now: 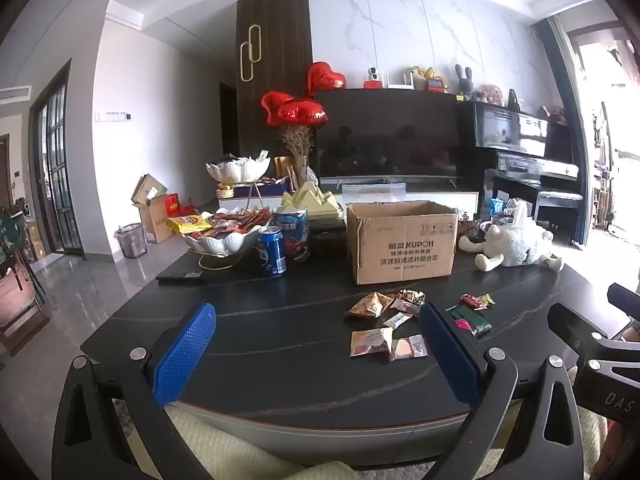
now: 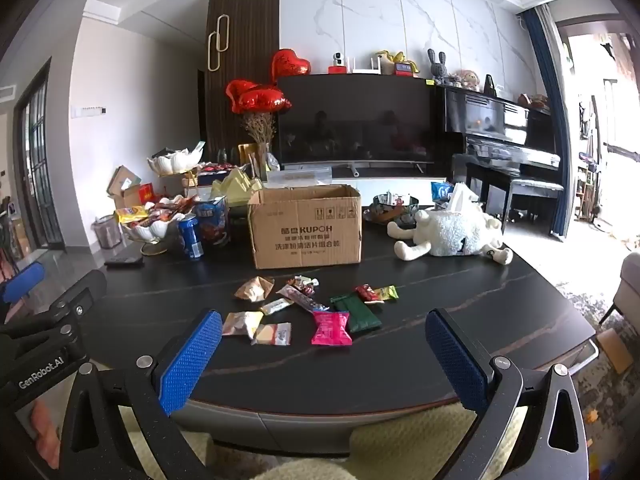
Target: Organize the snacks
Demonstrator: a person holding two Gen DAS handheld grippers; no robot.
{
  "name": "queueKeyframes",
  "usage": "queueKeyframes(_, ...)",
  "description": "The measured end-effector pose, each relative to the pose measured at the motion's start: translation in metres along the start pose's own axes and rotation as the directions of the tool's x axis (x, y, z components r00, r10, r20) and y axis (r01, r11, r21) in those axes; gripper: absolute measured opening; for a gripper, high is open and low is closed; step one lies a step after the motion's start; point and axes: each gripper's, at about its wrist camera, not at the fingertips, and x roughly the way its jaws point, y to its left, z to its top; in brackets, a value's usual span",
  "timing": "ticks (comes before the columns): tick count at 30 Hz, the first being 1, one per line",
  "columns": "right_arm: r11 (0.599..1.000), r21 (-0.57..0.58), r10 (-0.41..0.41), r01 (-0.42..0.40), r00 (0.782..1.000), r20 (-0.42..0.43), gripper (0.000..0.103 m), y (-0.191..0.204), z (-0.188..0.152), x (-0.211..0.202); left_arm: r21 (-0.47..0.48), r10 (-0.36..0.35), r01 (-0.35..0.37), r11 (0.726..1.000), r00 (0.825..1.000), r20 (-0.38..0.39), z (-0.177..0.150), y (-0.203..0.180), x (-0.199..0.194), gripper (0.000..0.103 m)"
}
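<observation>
Several small snack packets lie loose on the dark table (image 2: 440, 304) in front of an open cardboard box (image 2: 306, 226), which also shows in the left wrist view (image 1: 402, 248). Among them are a pink packet (image 2: 331, 328), a dark green packet (image 2: 358, 312), a beige packet (image 2: 254, 289) and a cracker packet (image 2: 274, 334). In the left wrist view the beige packet (image 1: 370, 305) and a cream packet (image 1: 370, 343) lie between the fingers. My left gripper (image 1: 316, 350) is open and empty above the table's near edge. My right gripper (image 2: 322, 354) is open and empty, just short of the packets.
A white bowl piled with snacks (image 1: 222, 236), a blue can (image 1: 272, 252) and a snack tub (image 1: 294, 234) stand left of the box. A remote (image 1: 180, 276) lies near them. A white plush sheep (image 2: 452, 234) lies on the right. A TV and a piano stand behind.
</observation>
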Motion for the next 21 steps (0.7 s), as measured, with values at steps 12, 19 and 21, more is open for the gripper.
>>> queueKeyframes(12, 1.000, 0.001, -0.002, 0.002, 1.000, -0.001, 0.103, 0.0001, 0.0004, 0.0000, -0.004, -0.016, 0.016, 1.000, 1.000, 0.007, 0.0000, 0.0037, -0.0028, 0.103)
queueKeyframes(19, 1.000, 0.001, -0.002, 0.002, 1.000, 0.002, 0.103, -0.0002, 0.0004, -0.0007, 0.002, -0.013, 0.013, 1.000, 1.000, 0.002, 0.0032, 0.0017, -0.0008, 0.103)
queueKeyframes(21, 1.000, 0.002, -0.002, 0.002, 1.000, 0.003, 0.103, -0.0002, 0.0003, -0.0008, 0.002, -0.012, 0.012, 1.000, 1.000, 0.005, 0.0028, 0.0017, -0.0005, 0.103)
